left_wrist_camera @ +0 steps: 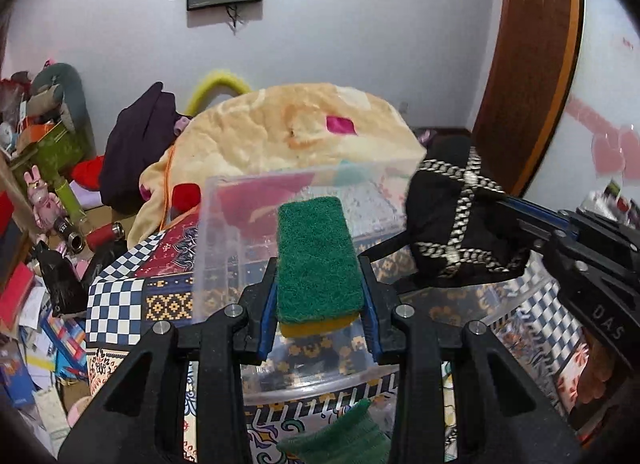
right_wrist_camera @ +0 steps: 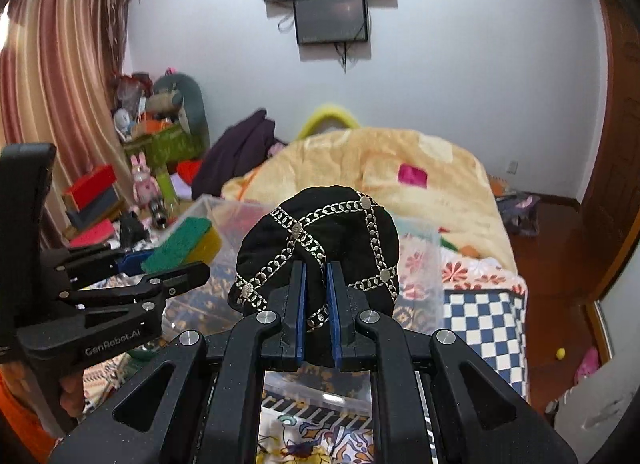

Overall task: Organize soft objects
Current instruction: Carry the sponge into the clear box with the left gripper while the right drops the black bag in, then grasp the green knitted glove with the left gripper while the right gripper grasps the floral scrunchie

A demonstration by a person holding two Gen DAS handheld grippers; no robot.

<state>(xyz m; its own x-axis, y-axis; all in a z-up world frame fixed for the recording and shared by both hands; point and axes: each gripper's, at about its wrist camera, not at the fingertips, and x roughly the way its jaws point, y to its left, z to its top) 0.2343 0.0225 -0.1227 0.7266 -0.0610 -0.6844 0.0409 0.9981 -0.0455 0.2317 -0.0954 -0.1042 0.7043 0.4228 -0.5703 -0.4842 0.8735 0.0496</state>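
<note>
My left gripper (left_wrist_camera: 320,284) is shut on a green-and-yellow sponge (left_wrist_camera: 316,260) and holds it above a clear plastic bin (left_wrist_camera: 224,224) on the patterned bedspread. My right gripper (right_wrist_camera: 316,284) is shut on a black cap with silver chain trim (right_wrist_camera: 320,240), also held over the bin (right_wrist_camera: 216,204). In the left wrist view the cap (left_wrist_camera: 460,224) hangs at the right in the right gripper (left_wrist_camera: 516,220). In the right wrist view the sponge (right_wrist_camera: 184,244) sits at the left in the left gripper (right_wrist_camera: 160,260). A second green sponge (left_wrist_camera: 340,440) lies below the left gripper.
A cream blanket (left_wrist_camera: 304,128) is heaped on the bed behind the bin. A dark garment (left_wrist_camera: 136,144) lies to its left. A cluttered shelf and floor with boxes and toys (left_wrist_camera: 44,192) fill the left side. A wooden door (left_wrist_camera: 532,64) stands at the right.
</note>
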